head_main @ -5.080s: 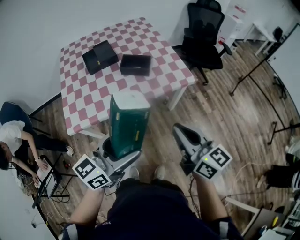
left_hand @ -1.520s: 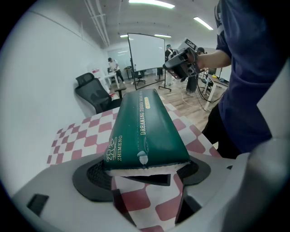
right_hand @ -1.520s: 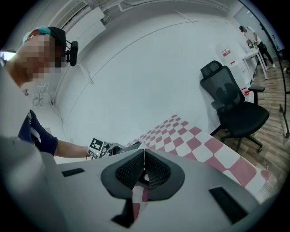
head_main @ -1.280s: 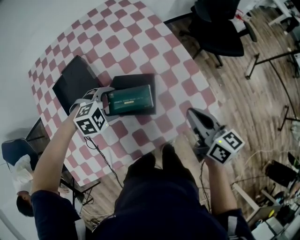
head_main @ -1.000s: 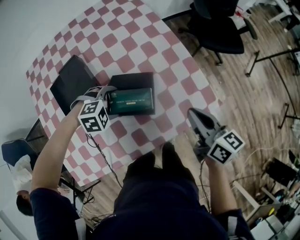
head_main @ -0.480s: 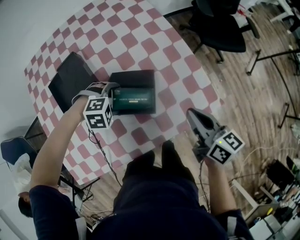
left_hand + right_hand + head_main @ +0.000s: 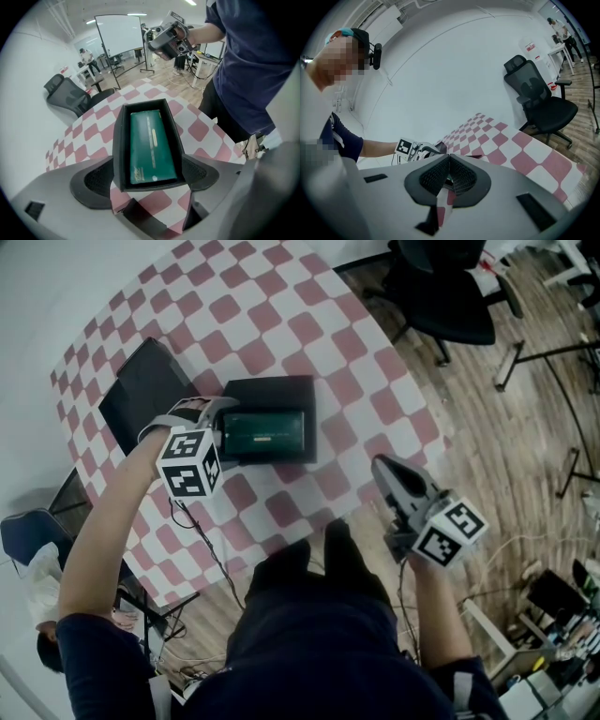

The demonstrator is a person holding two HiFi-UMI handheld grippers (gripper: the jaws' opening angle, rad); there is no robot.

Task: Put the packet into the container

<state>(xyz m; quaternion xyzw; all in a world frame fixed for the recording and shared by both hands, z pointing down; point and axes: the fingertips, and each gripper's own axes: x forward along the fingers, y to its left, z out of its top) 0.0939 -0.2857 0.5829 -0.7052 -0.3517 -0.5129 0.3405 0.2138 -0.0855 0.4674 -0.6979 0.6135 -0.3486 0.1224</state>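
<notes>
The green packet (image 7: 263, 432) lies flat inside the black container (image 7: 272, 385) on the checked table (image 7: 309, 324). My left gripper (image 7: 223, 432) sits at the container's left end, open, jaws apart and holding nothing. In the left gripper view the packet (image 7: 152, 145) fills the container (image 7: 119, 140), and the gripper (image 7: 147, 182) has one pad on either side of its near wall. My right gripper (image 7: 379, 465) hangs off the table's near right edge, over the floor. It is shut and empty, its pads together (image 7: 449, 176).
A black lid (image 7: 141, 395) lies on the table, left of the container. A black office chair (image 7: 445, 296) stands beyond the table's far right corner. Stands and cables occupy the wooden floor at the right. A person (image 7: 42, 587) crouches at the lower left.
Five seconds ago the left gripper carried the packet away from the table. During the last second it laid the packet in the container, let go and drew back slightly. The right gripper stayed put.
</notes>
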